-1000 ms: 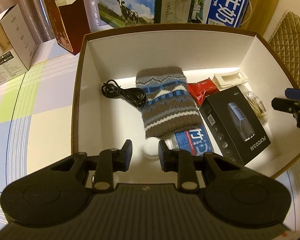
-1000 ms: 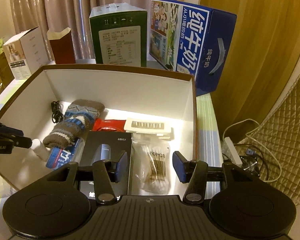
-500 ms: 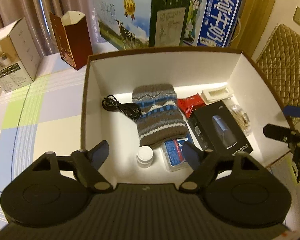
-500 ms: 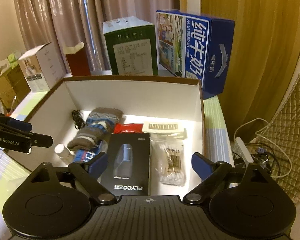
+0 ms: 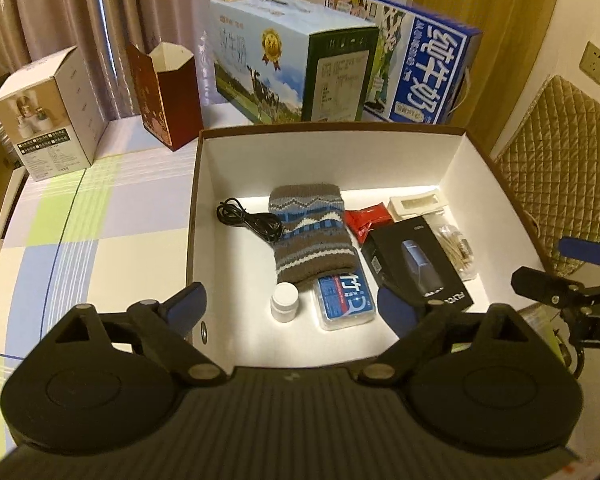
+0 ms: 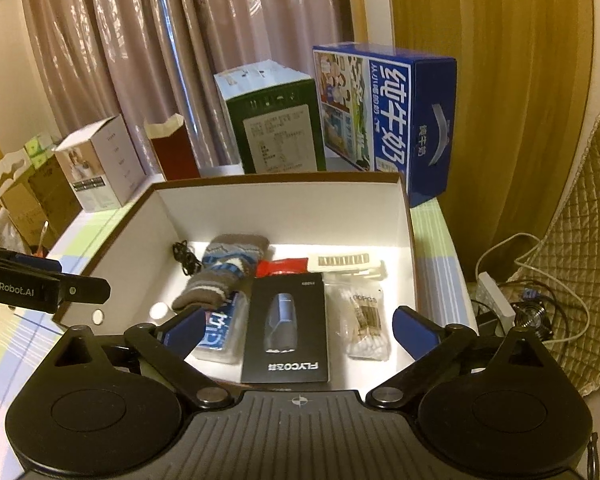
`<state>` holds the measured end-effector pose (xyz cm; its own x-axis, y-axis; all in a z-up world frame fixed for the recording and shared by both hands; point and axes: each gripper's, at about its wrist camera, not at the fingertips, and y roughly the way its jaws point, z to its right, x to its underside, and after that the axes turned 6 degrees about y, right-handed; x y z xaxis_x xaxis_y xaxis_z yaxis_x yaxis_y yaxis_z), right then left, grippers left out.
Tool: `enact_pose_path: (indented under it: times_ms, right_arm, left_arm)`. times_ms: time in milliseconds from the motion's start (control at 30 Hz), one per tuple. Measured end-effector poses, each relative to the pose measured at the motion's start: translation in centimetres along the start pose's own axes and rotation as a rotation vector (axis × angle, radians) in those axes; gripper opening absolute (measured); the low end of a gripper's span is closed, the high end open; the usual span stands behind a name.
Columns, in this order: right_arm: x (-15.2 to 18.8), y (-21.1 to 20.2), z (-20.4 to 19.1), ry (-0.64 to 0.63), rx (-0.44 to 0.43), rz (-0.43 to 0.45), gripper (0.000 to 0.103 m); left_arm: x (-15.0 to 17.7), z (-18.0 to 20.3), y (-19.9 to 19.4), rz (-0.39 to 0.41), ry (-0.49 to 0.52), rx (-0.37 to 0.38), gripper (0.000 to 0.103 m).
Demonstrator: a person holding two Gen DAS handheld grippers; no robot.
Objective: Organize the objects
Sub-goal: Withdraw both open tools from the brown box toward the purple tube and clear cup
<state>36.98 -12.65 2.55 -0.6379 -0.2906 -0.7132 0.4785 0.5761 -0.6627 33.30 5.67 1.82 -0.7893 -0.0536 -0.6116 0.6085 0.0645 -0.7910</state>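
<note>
An open box with a brown rim and white inside holds a black cable, a knitted pouch, a red packet, a white plastic case, a black FLYCO box, a bag of cotton swabs, a small white bottle and a blue-labelled clear pack. My left gripper hovers above the box's near edge, jaws opening wide, nothing held. My right gripper hangs over the near right side above the FLYCO box, jaws opening too, nothing between them.
Behind the box stand a blue milk carton, a green and white carton, an open dark red box and a white box. The checked tablecloth lies bare at left. A quilted chair and cables are at right.
Both grippers went from nearly shut to wide open. Both rose and drew back from the box, so more of the box and the cartons behind it shows.
</note>
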Motion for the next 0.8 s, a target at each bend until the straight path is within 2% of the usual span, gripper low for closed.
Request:
enact_pose_path:
  times_ms: [333,800]
  right_arm:
    - [0.9,-3.0,-1.3,0.013,-0.028,0.031,0.099]
    - [3.8,-6.3,-3.0,0.005,-0.056,0.035,0.100]
  left_arm:
    - [1.9,0.8,-3.6,0.038,0.002,0.013,0.091]
    - [5.9,0.9,-7.1,0.041,-0.026,0.027,0.091]
